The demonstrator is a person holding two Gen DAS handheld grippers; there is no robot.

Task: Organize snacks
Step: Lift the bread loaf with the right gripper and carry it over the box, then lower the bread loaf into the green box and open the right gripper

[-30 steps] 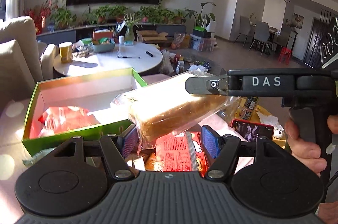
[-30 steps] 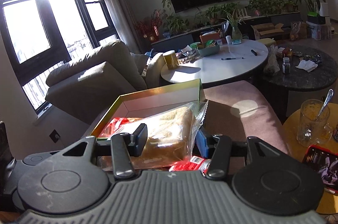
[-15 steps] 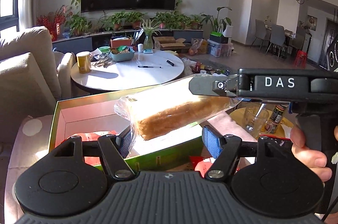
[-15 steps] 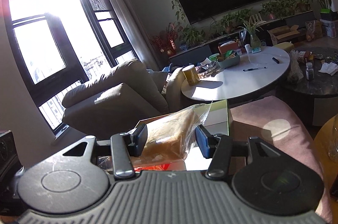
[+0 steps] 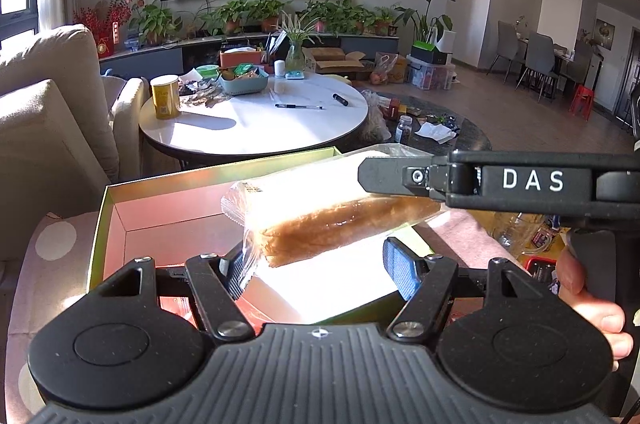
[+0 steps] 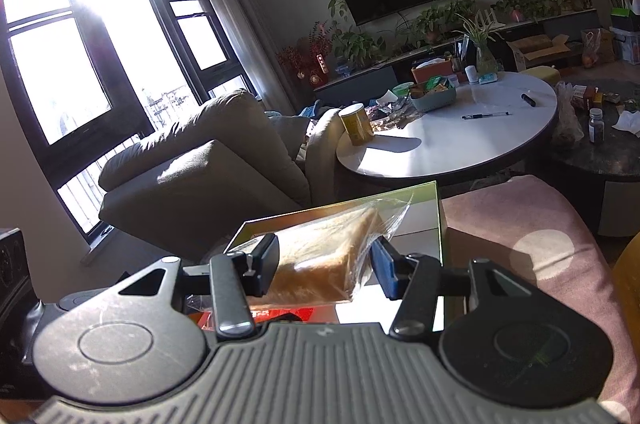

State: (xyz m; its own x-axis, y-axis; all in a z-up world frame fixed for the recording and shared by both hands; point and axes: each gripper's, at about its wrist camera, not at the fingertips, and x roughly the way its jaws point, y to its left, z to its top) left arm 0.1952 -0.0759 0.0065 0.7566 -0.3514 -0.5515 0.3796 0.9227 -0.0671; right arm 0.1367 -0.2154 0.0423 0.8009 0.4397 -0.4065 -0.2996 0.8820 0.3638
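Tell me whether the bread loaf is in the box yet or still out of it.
Out. The bagged bread loaf hangs above the open green box, clamped in the right gripper, not resting on the floor of the box.

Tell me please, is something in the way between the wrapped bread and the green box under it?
Nothing visible is. The wrapped bread, clamped by the right tool, hangs over the open green box; the floor directly below looks bare.
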